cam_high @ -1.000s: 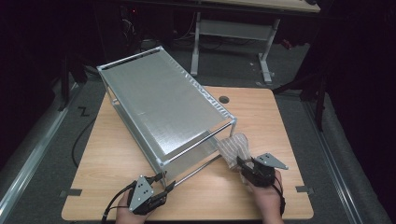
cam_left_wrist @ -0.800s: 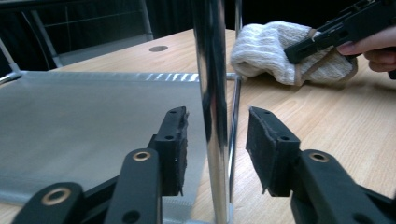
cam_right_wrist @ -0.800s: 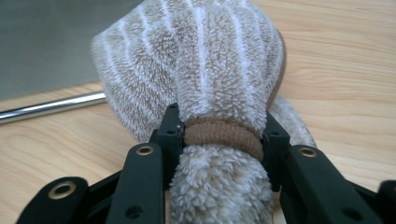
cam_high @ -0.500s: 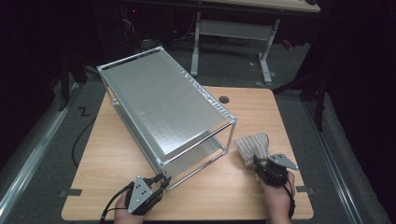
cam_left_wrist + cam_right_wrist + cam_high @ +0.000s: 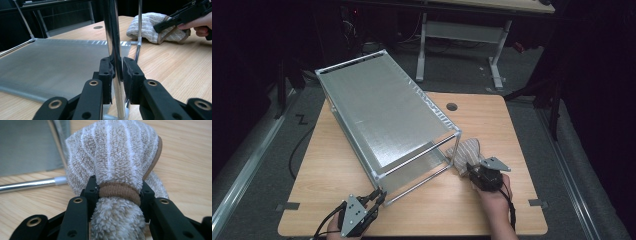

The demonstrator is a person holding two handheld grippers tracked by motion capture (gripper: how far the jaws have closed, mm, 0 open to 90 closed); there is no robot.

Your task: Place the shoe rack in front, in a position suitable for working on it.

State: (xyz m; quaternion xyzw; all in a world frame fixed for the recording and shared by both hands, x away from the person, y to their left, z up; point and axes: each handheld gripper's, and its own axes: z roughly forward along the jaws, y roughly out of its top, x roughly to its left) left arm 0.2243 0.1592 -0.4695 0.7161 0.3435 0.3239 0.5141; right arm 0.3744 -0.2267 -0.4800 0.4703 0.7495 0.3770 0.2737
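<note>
A two-level rack of chrome tube and grey mesh [image 5: 387,115] stands at a slant on the wooden table [image 5: 497,120]. My left gripper [image 5: 374,197] is at the rack's near corner. Its jaws have just been closing, and the pads now press on the upright chrome post [image 5: 113,37] from both sides, as the left gripper [image 5: 116,72] view shows. A beige towel with white stripes [image 5: 467,150] lies bunched beside the rack's right corner post. My right gripper [image 5: 472,172] is shut on its gathered end. In its own view the right gripper [image 5: 118,191] squeezes the towel [image 5: 115,150] at its brown trim band.
A cable hole [image 5: 451,106] sits in the table behind the rack. The towel [image 5: 150,25] and right gripper [image 5: 162,23] lie beyond the rack's lower mesh shelf [image 5: 55,60]. Another desk frame [image 5: 462,30] stands on the dark floor behind. Bare wood lies right of the towel.
The right gripper carried the towel out to the right, then back left against the rack's corner post. The left gripper stayed at the near corner.
</note>
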